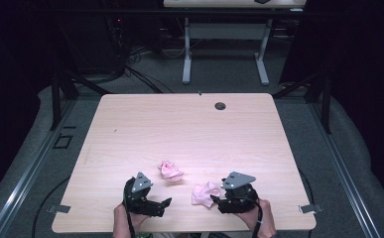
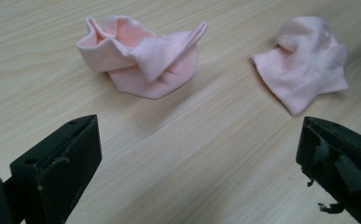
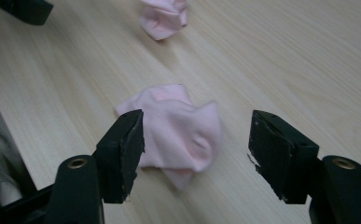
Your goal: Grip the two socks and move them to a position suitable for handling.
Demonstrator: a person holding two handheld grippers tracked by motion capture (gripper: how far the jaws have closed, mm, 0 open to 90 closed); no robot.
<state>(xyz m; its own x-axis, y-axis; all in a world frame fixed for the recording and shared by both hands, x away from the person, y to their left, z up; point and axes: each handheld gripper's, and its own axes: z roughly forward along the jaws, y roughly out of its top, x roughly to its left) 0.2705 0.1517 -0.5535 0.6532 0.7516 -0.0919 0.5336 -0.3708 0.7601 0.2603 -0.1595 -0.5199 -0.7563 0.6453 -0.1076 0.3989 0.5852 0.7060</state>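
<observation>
High view: second pink sock [image 1: 170, 170] beside left tool [image 1: 156, 205].

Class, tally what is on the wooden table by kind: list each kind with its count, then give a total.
Pink cloth pieces: 2 (one crumpled piece, one nearer the right gripper)
Black grippers held by hands: 2 (left gripper, right gripper)
Total: 4

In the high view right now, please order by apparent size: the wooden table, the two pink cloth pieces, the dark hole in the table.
1. Light wooden table.
2. Two crumpled pink cloth pieces, left and right: they look alike, so unranked.
3. Small dark round hole.
</observation>
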